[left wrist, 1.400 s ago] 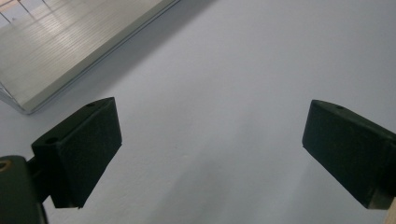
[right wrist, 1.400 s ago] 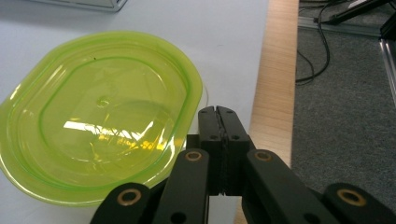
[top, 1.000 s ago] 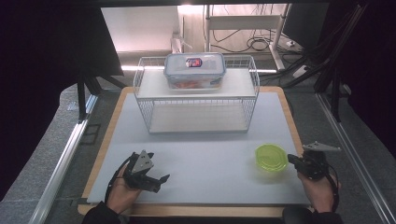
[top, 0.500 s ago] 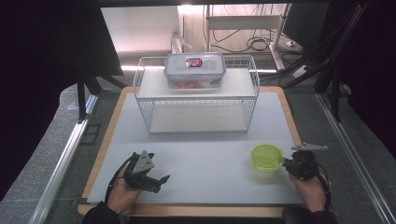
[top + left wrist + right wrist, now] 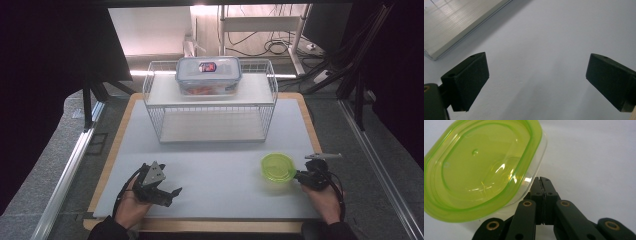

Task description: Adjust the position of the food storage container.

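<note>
- Lime-green translucent container (image 5: 278, 167)
- White wire basket (image 5: 210, 102)
- Clear box (image 5: 208, 75) with a red-and-blue label
- Pale grey tabletop (image 5: 220, 165), wooden edge
- Black tongs (image 5: 167, 194)

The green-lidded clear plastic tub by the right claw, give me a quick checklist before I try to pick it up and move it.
1. Right claw open to take the rim: not ok, its jaws are shut together beside the green-lidded clear plastic tub.
2. Tub held: not ok, it sits free on the white table mat.
3. Lid fully seated: cannot tell.
4. Left claw free: ok, open over bare mat, holding nothing.
5. Path to the white wire rack: ok, the mat between is bare.
6. Rack's top shelf free: not ok, a clear lidded storage box takes its middle.
</note>
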Demonstrator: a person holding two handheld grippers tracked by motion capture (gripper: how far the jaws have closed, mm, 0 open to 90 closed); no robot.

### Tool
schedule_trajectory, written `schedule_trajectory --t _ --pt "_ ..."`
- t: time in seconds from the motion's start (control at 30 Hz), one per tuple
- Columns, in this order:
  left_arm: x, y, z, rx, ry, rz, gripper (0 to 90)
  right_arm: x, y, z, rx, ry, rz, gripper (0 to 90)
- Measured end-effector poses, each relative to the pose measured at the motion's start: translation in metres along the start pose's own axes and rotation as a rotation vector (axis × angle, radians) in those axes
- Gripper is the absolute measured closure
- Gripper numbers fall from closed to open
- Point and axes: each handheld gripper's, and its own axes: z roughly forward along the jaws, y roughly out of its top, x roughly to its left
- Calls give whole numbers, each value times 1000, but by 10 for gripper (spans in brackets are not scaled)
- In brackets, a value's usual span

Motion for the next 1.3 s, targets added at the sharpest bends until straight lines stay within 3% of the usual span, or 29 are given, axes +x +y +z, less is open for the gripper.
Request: schedule_trajectory --t 0.43,1.3 --pt "0 0 0 5 1 -1 45 23 15 25 35 75 -43 900" --pt "1 -1 1 18 -1 1 45 97 34 72 101 228 -148 899"
